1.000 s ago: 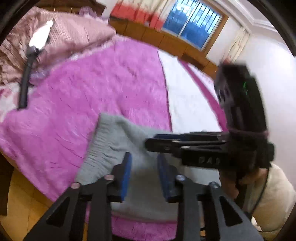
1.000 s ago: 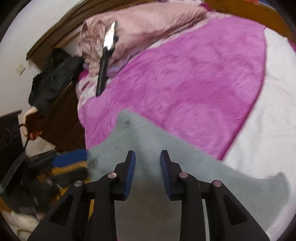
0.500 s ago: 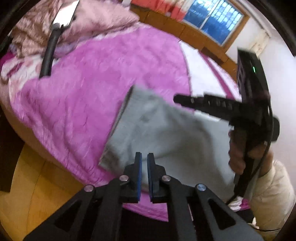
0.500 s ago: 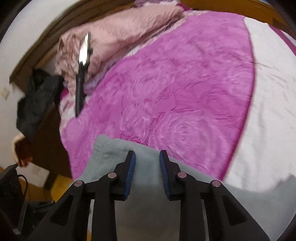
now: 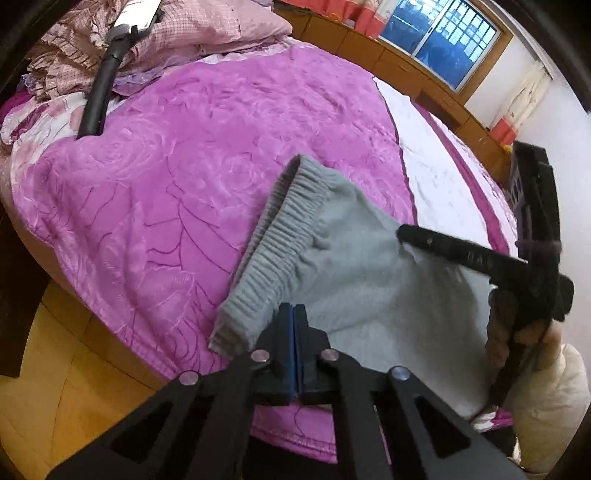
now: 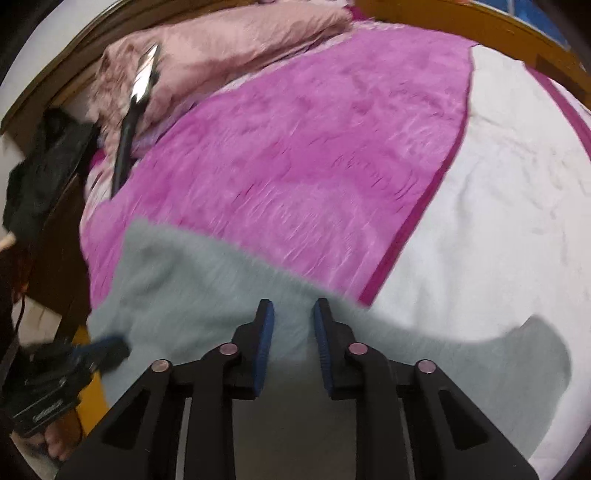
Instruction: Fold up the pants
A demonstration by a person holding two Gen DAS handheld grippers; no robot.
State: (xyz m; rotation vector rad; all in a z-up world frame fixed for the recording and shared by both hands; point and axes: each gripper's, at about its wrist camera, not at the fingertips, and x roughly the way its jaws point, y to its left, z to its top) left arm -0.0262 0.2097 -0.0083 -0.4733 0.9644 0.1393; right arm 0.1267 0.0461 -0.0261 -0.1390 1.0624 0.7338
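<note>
Grey pants (image 5: 332,254) lie on the near side of a bed, their ribbed waistband (image 5: 273,240) toward the magenta blanket. My left gripper (image 5: 294,314) is shut at the near edge of the pants, just behind the waistband corner; whether cloth is between the pads is hidden. My right gripper (image 5: 402,232) reaches in from the right over the pants. In the right wrist view the right gripper (image 6: 293,321) is open, its blue pads (image 6: 266,332) apart over the grey pants (image 6: 192,291). The left gripper (image 6: 107,350) shows there at the lower left edge of the pants.
The bed carries a magenta blanket (image 5: 192,147) and a white sheet (image 5: 436,177) to the right. A pink quilt (image 5: 177,29) lies at the head with a black stand holding a phone (image 5: 107,74). Wooden floor (image 5: 44,369) is at lower left. A window (image 5: 443,33) is far right.
My left gripper has shut and pulled back to the pants' near edge by the waistband. My right gripper stayed open and shifted over the pants.
</note>
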